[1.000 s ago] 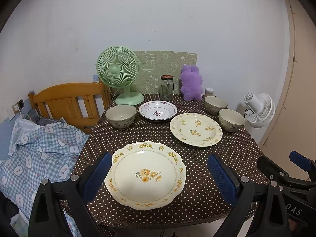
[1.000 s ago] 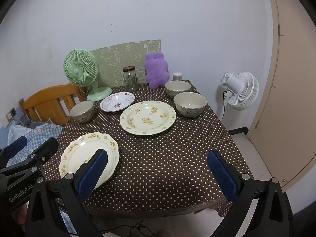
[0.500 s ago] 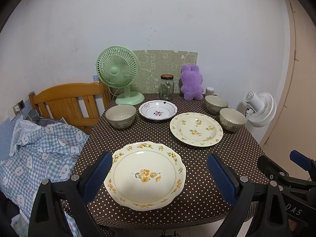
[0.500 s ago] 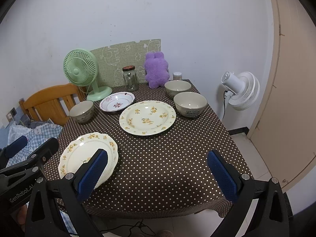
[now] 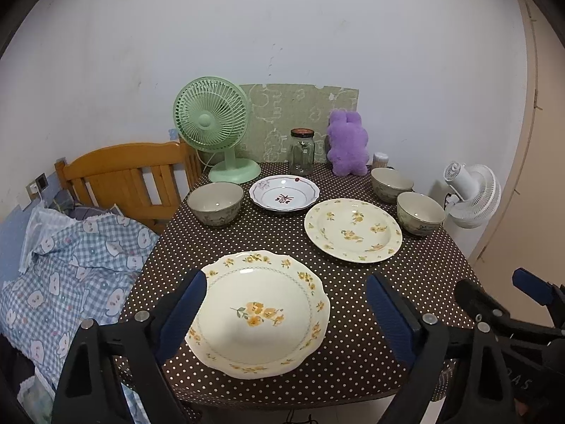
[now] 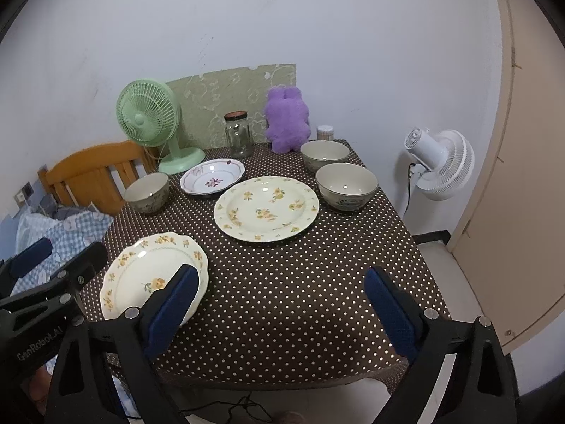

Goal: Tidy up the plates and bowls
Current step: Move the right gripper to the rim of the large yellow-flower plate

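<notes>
Both grippers hover before the tabletop (image 6: pixel 282 300), fingers spread and slowly closing on nothing. The left gripper (image 5: pixel 282 311) frames the scalloped plate (image 5: pixel 259 312), likely the first pick. This plate lies flat at the near edge, round, with no long axis. Farther on, the round plate (image 6: pixel 266 208) and bowls (image 6: pixel 346 185) stand apart, unstacked.

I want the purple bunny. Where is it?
In both views the purple bunny sits at the table's far edge by the wall, between the glass jar and a small white container.
</notes>
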